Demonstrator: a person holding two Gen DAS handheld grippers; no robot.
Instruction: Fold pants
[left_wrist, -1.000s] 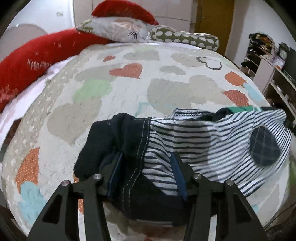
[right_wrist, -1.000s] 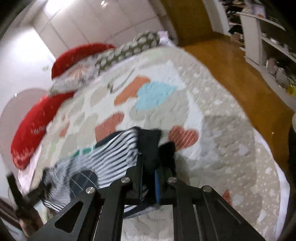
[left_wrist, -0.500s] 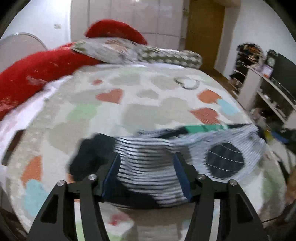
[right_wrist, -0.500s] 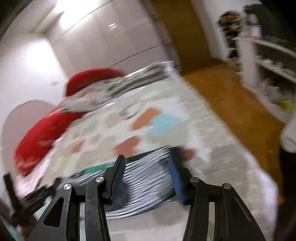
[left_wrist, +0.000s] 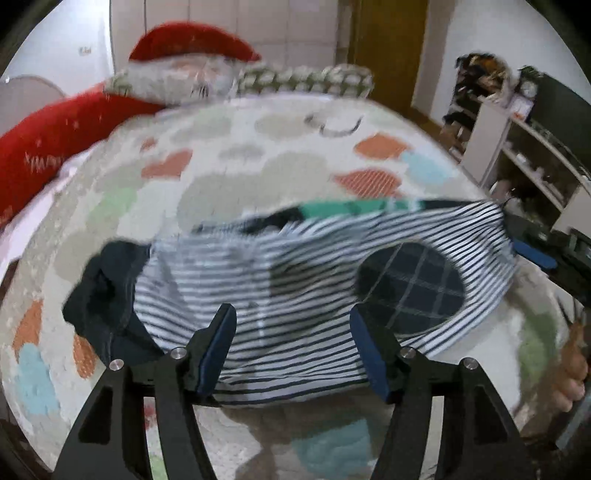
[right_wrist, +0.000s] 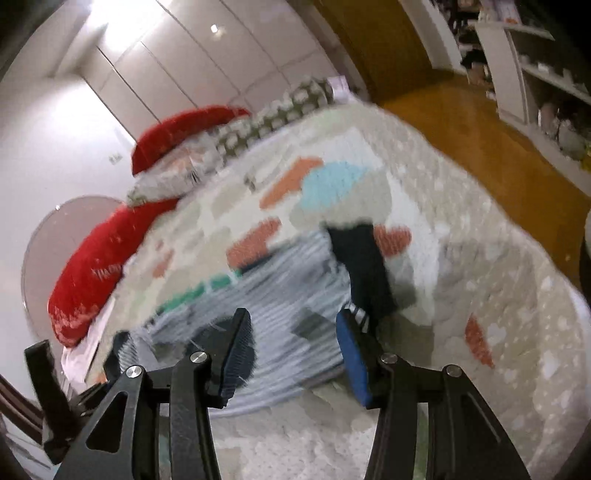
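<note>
**Lying flat on the bed: striped pants, both hand-held grippers off them**

Crowding the far end of the bed (left_wrist: 258, 155) are a red cushion (left_wrist: 44, 147), a 2nd red one behind it, a pale floral pillow (left_wrist: 173, 79) & a green spotted pillow (left_wrist: 306, 77). Bed cover has hearts in orange, teal, grey. Beyond the bed's right edge: white shelving (left_wrist: 517, 155) w/ small clutter, too blurred to name, and a wooden floor (right_wrist: 480, 140) in the right wrist view. Wardrobe doors (right_wrist: 166, 74) at the back wall. Nothing lies on top of the pants.

Containers: only the shelves; contents not readable.

Pants (left_wrist: 314, 280) lie across the near part of the bed, close to its near edge: black-and-white stripes, a green waistband strip along the far side, a dark checked oval patch toward the right, a dark navy part bunched at the left end. In the right wrist view the navy part sits toward the bed's right edge.

Left hand-held gripper (left_wrist: 291, 350): jaws apart and opening, striped cloth seen between/behind the pads, no pad pressing on it as far as I can tell. Right hand-held gripper (right_wrist: 291, 354): jaws apart, holding nothing, over the pants; its blue pad also shows at the right edge of the left wrist view, w/ part of a hand (left_wrist: 572, 373) below.
</note>
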